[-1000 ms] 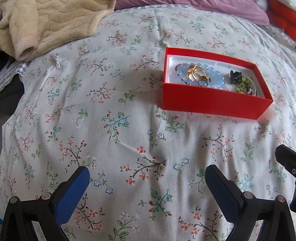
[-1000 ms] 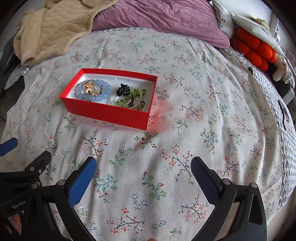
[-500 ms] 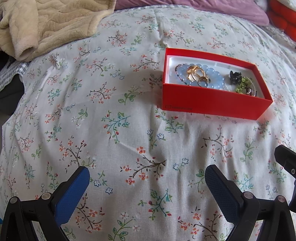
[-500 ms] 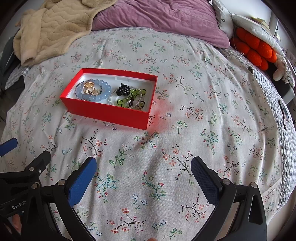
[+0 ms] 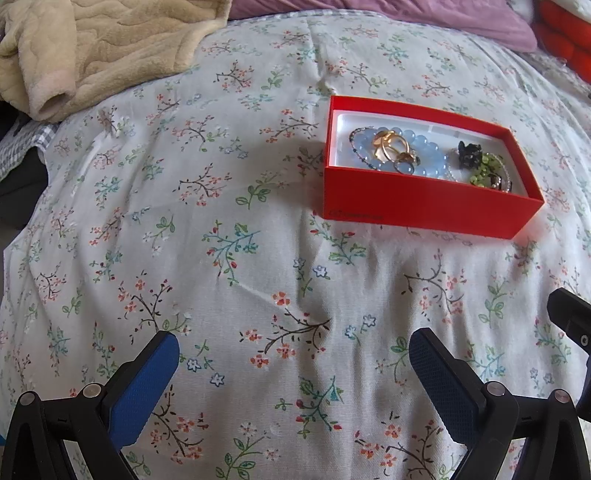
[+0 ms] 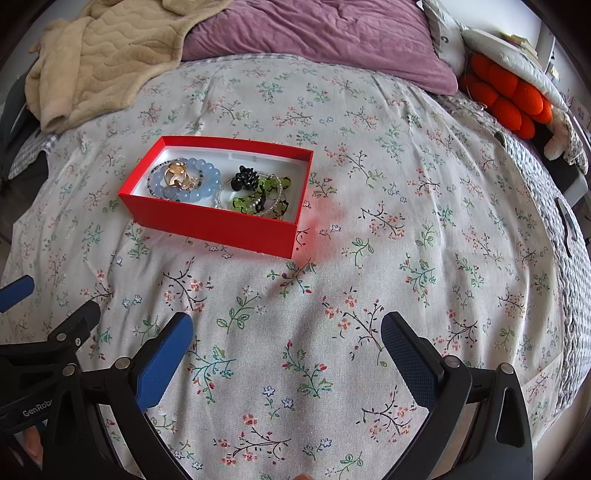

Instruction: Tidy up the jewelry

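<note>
A red box (image 5: pixel 424 206) (image 6: pixel 218 225) with a white lining sits on the floral bedspread. Inside it lie a pale blue bead bracelet (image 5: pixel 424 162) (image 6: pixel 201 190), gold rings (image 5: pixel 391 146) (image 6: pixel 175 175), a black clip (image 5: pixel 469 153) (image 6: pixel 245 179) and green bead pieces (image 5: pixel 484 171) (image 6: pixel 258 197). My left gripper (image 5: pixel 293 345) stands open over bare bedspread, well short of the box. My right gripper (image 6: pixel 286 336) is open too, nearer the viewer than the box, nothing between its fingers. Part of the left gripper (image 6: pixel 55 339) shows at the lower left of the right wrist view.
A beige fleece garment (image 5: pixel 92 48) (image 6: pixel 99 55) is heaped at the back left. A purple pillow (image 6: pixel 314 33) lies along the far edge, and an orange knobbly cushion (image 6: pixel 509 99) sits at the back right. The bed drops off at the left and right sides.
</note>
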### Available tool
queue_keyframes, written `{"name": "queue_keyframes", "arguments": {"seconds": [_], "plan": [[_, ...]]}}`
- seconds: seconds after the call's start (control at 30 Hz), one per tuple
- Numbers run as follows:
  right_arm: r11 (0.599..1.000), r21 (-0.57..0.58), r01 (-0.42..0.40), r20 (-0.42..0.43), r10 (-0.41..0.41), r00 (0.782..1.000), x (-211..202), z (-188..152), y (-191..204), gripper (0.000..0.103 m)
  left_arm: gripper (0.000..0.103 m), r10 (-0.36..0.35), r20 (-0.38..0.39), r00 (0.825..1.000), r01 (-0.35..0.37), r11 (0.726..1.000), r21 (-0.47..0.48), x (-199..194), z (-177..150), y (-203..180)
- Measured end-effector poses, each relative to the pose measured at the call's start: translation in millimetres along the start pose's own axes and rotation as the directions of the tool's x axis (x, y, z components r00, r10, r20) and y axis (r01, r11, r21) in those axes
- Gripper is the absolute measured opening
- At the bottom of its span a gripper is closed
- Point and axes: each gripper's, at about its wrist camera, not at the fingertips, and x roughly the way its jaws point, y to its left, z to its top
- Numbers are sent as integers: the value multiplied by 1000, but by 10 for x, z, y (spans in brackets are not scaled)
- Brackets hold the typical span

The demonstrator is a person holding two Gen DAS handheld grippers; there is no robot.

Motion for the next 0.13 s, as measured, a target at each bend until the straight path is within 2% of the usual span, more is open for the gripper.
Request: {"name": "queue_keyframes", "arguments": {"seconds": [0.13], "plan": [[1000, 3, 0, -3, 0, 1000, 14, -8, -8, 103, 102, -17, 7, 1000, 17, 1000, -5, 14, -21, 10]]}}
